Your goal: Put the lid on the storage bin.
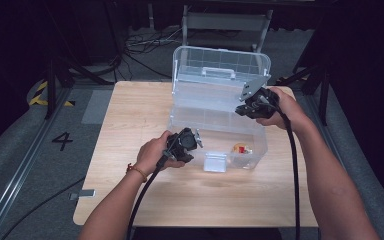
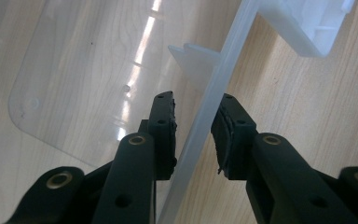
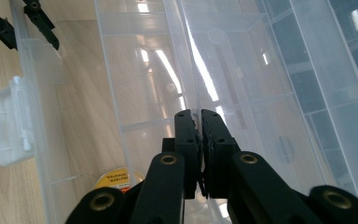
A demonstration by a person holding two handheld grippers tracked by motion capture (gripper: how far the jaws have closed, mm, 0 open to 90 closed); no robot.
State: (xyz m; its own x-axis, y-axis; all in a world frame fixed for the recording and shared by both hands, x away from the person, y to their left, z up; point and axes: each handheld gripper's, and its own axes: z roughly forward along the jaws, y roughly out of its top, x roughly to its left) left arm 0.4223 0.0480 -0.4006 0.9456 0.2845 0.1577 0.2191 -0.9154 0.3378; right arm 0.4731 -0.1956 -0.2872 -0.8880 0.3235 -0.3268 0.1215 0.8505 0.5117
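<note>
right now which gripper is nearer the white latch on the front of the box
Left. The left gripper sits at the front wall just beside the white latch; the right gripper is up at the raised lid, farther away.

A plastic box (image 1: 215, 125) sits at the table's (image 1: 130, 190) centre, lid (image 1: 220, 75) raised behind; a small tin (image 1: 241, 149) lies in its front right corner.

Black "4" (image 1: 62, 141) on grey floor left of table; round yellow label (image 3: 116, 178) in box, print illegible
</note>
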